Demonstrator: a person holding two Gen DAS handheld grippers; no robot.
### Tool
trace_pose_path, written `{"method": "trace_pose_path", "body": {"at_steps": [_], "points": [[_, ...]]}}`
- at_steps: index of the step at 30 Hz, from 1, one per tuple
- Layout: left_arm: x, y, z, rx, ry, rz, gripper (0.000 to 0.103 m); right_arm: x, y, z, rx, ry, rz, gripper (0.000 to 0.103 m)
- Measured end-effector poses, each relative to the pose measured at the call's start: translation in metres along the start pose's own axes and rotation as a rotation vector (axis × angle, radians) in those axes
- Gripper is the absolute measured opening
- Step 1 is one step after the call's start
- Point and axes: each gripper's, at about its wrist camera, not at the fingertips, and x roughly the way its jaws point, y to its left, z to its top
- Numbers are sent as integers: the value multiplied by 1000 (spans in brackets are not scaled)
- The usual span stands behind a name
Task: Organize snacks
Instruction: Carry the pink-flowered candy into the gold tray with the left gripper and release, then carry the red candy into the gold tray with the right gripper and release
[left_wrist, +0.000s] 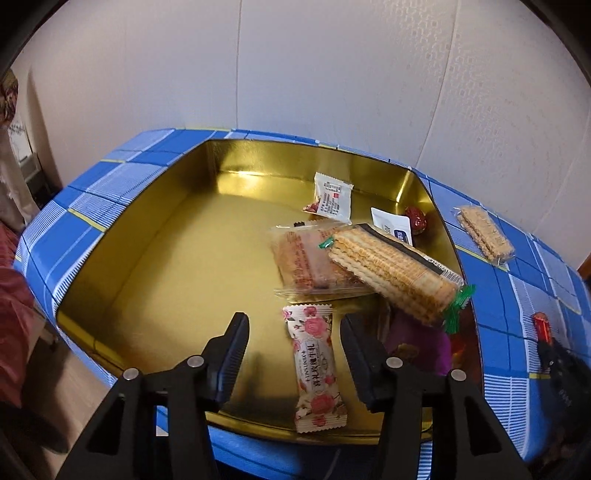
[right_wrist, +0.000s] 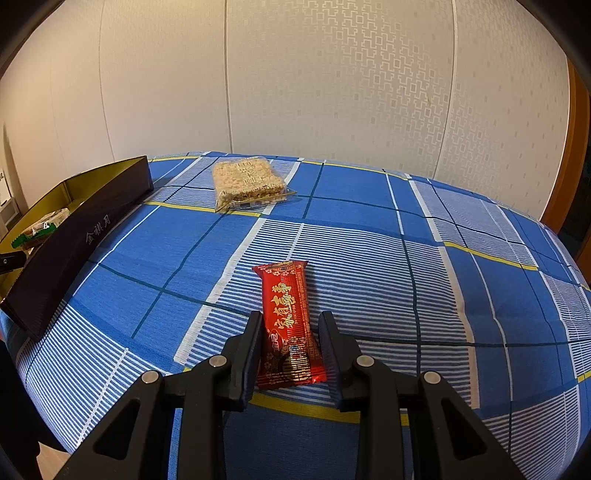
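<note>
The left gripper (left_wrist: 293, 343) stands wide open above the gold-lined tin (left_wrist: 147, 258), its fingers clear on both sides of a rose-printed wrapper (left_wrist: 316, 373) that lies lengthwise between them on the tin floor, nearer the right-hand finger; whether that finger touches the wrapper cannot be told; the right gripper (right_wrist: 290, 336) is partly closed around a red foil bar (right_wrist: 288, 325) lying on the blue checked cloth (right_wrist: 369, 240), the left finger touching or almost touching the bar's edge, the right finger a little apart from it, so it has no firm hold; both tools point forward and downward at a slant, the left over the tin's near rim, the right low over the cloth. The tin is shallow, with glossy golden walls inside and a dark outer side bearing pale characters; further in lie a long ridged cracker pack (left_wrist: 395, 273) with green twisted ends, tilted across a clear flat biscuit packet (left_wrist: 310, 266), a small white sachet (left_wrist: 332, 197), a red round sweet (left_wrist: 415, 219) and a purple wrapper (left_wrist: 417, 343); outside the tin, on the cloth, rests a clear pack of pale grainy cakes (right_wrist: 247, 182), well apart from the red bar.
</note>
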Motion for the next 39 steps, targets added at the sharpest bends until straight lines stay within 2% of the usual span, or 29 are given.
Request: {"method": "trace_pose_path", "body": {"at_steps": [9, 14, 25, 31, 35, 39], "points": [[-12, 5, -7, -2, -57, -13, 52, 1, 2, 2, -4, 10, -16, 30], [-16, 9, -11, -13, -79, -26, 52, 3, 1, 6, 1, 44, -21, 30], [-39, 18, -19, -30, -183, -104, 52, 6, 4, 10, 4, 83, -44, 30], [-64, 3, -28, 30, -238, -273, 52, 7, 5, 13, -3, 103, -51, 29], [-72, -25, -44, 141, -216, -392, 52, 7, 5, 13, 1, 110, -47, 29], [-74, -52, -63, 242, -175, -479, 52, 8, 4, 15, 2, 119, -44, 29]]}}
